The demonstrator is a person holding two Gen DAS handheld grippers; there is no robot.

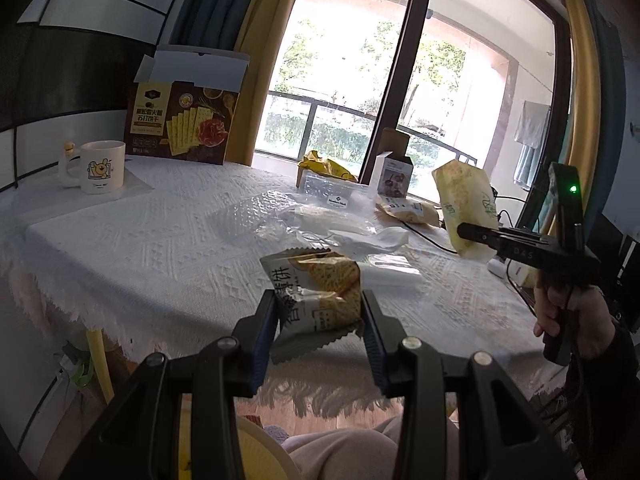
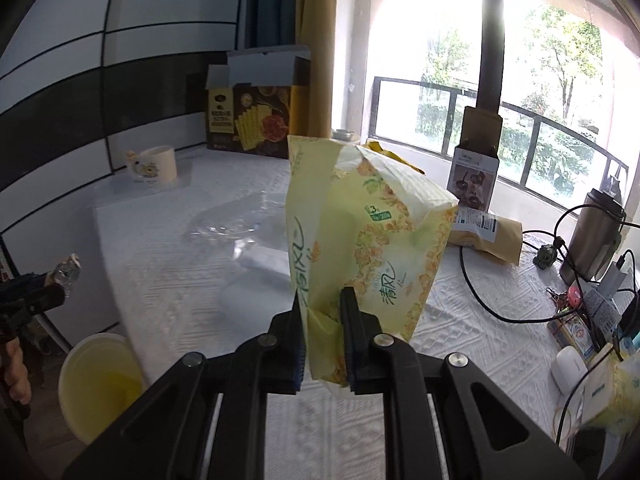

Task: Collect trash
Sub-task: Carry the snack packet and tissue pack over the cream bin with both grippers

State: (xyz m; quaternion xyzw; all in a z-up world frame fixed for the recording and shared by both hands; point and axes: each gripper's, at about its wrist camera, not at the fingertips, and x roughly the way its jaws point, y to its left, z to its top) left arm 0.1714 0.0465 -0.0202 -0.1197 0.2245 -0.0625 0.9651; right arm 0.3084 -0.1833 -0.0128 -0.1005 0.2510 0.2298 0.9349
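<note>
- The near left stretch of the tablecloth (image 1: 132,248) lies bare, open for passage.
- Clear plastic wrap (image 1: 256,216) clutters the middle.
- A mug (image 1: 102,166) and a cracker box (image 1: 182,120) line the far edge.
- Black cables (image 2: 472,280) cross the right side beside a steel flask (image 2: 596,236).

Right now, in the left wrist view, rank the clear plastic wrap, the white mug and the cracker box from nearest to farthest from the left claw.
1. Clear plastic wrap: mid-table, just beyond the snack packet held in the left claw.
2. White mug: far left, near the wall.
3. Cracker box: back edge, behind the mug.
</note>
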